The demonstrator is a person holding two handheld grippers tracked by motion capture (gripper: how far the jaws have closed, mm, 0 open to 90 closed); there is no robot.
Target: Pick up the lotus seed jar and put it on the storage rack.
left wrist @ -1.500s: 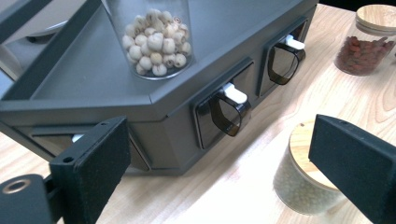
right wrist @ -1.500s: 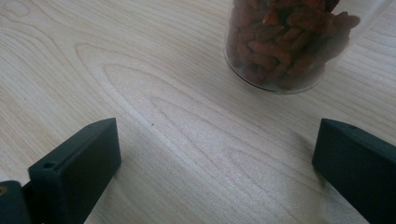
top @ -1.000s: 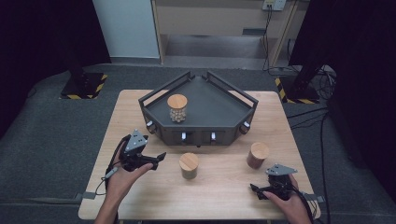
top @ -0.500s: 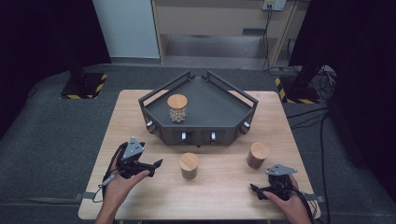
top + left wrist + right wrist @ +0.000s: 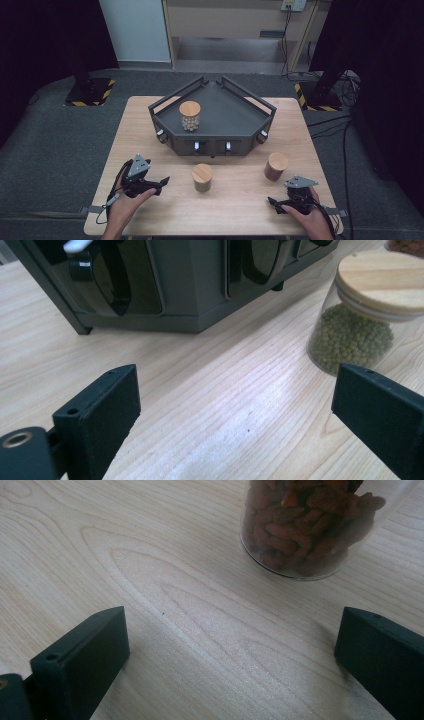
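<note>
Judging by the layout, one jar (image 5: 190,115) is placed on the tray (image 5: 235,117), while two jars wait before spread, empty grippers.

Your left gripper (image 5: 161,182) sits low on the table (image 5: 240,212): bean jar (image 5: 202,177) just ahead to its right, tray (image 5: 240,122) beyond, 1 jar (image 5: 189,115) in it. Your right gripper (image 5: 272,204): another jar (image 5: 275,166) close ahead.

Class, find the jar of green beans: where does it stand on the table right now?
In the high view the jar of green beans stands near the table's middle, just in front of the dark corner shelf, between the left tongs and the red-filled jar.
</note>
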